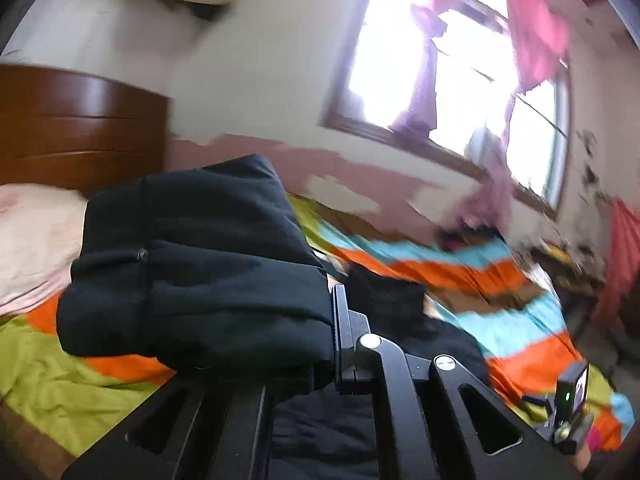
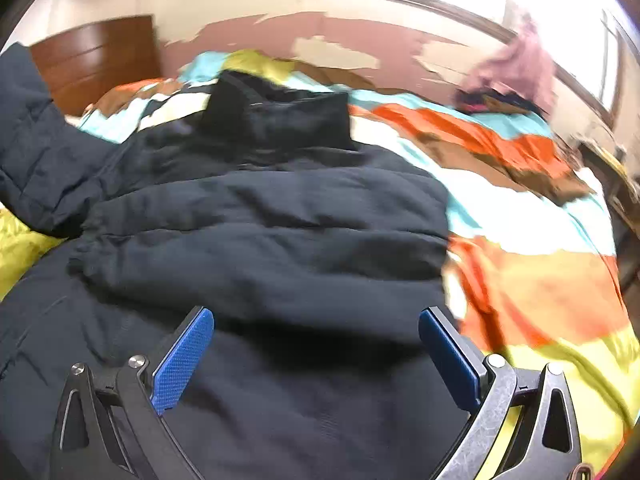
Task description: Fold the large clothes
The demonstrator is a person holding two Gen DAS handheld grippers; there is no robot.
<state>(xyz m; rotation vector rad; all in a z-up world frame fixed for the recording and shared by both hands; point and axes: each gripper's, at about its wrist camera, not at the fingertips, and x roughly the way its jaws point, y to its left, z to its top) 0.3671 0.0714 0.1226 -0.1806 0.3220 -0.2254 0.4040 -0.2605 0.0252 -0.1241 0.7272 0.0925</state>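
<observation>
We've got the left gripper (image 1: pixel 332 344) clamped tight on a cuffed sleeve (image 1: pixel 192 264) of the black jacket (image 2: pixel 260 240), bunched at nine o'clock. The right gripper (image 2: pixel 316 356) hangs wide open, holding nothing, above the jacket, which sprawls, blurred, on the striped bedspread (image 2: pixel 520 240).

Home bedroom: bed w/ striped quilt (image 2: pixel 520 208), wooden headboard (image 1: pixel 80 128), pillow (image 1: pixel 36 240), curtained window (image 1: pixel 460 72)

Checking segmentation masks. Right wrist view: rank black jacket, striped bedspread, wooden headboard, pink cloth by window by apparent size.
1. black jacket, partly because it is nearest the camera
2. striped bedspread
3. wooden headboard
4. pink cloth
</observation>
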